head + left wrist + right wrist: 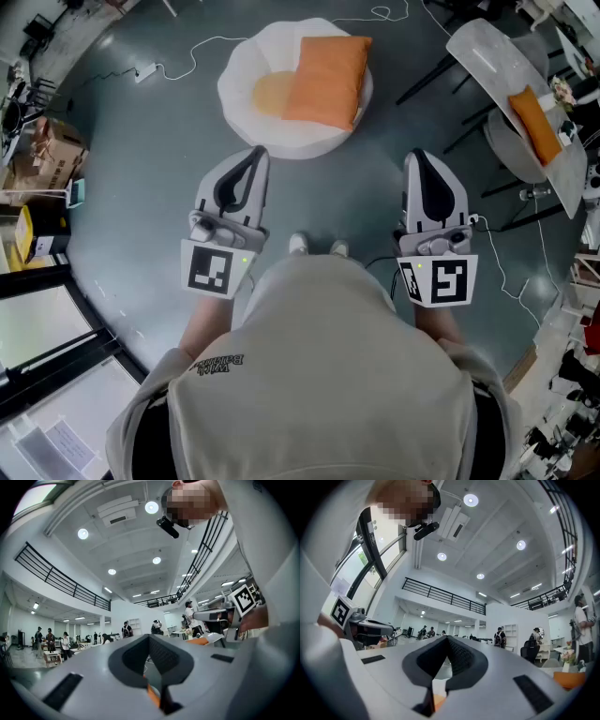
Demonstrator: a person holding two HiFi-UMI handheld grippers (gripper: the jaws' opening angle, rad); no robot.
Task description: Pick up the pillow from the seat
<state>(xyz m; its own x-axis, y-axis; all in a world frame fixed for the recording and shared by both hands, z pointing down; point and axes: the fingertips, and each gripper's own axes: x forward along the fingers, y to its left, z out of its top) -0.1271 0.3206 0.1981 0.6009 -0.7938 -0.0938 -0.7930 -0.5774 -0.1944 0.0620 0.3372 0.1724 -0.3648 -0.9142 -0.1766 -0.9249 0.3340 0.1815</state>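
Head view: pillow on seat, both grippers closed and empty

Surface and room: smooth, dull grey floor (141, 187). A thin white cable (202, 47) trails across it. Cardboard boxes (52, 141) are stacked at the left edge. A pale tabletop (483, 52) at the right carries another orange object (534, 122).

Task thing: the orange pillow (326, 80) is flat, rectangular and matte. It lies on the right half of the round white seat (248, 117), which looks soft and has a rounded rim. The seat stands on the floor well ahead of both grippers.

Grippers: the left gripper (255, 152) and right gripper (415, 155) are held side by side and apart, above the floor. Both are smooth grey shells with dark ribbed pads. The person's shoes (298, 244) show between them.

Gripper views only:
- The left gripper (150, 641) has its jaws pressed together with nothing between them.
- The right gripper (447, 641) reads the same, and each gripper shows in the other's view.
- Both views look level into a tall white hall, which the head view does not show. It has a black balcony railing (440, 594), round ceiling lights (151, 506) and distant people (49, 637).
- Neither gripper view shows the seat clearly.
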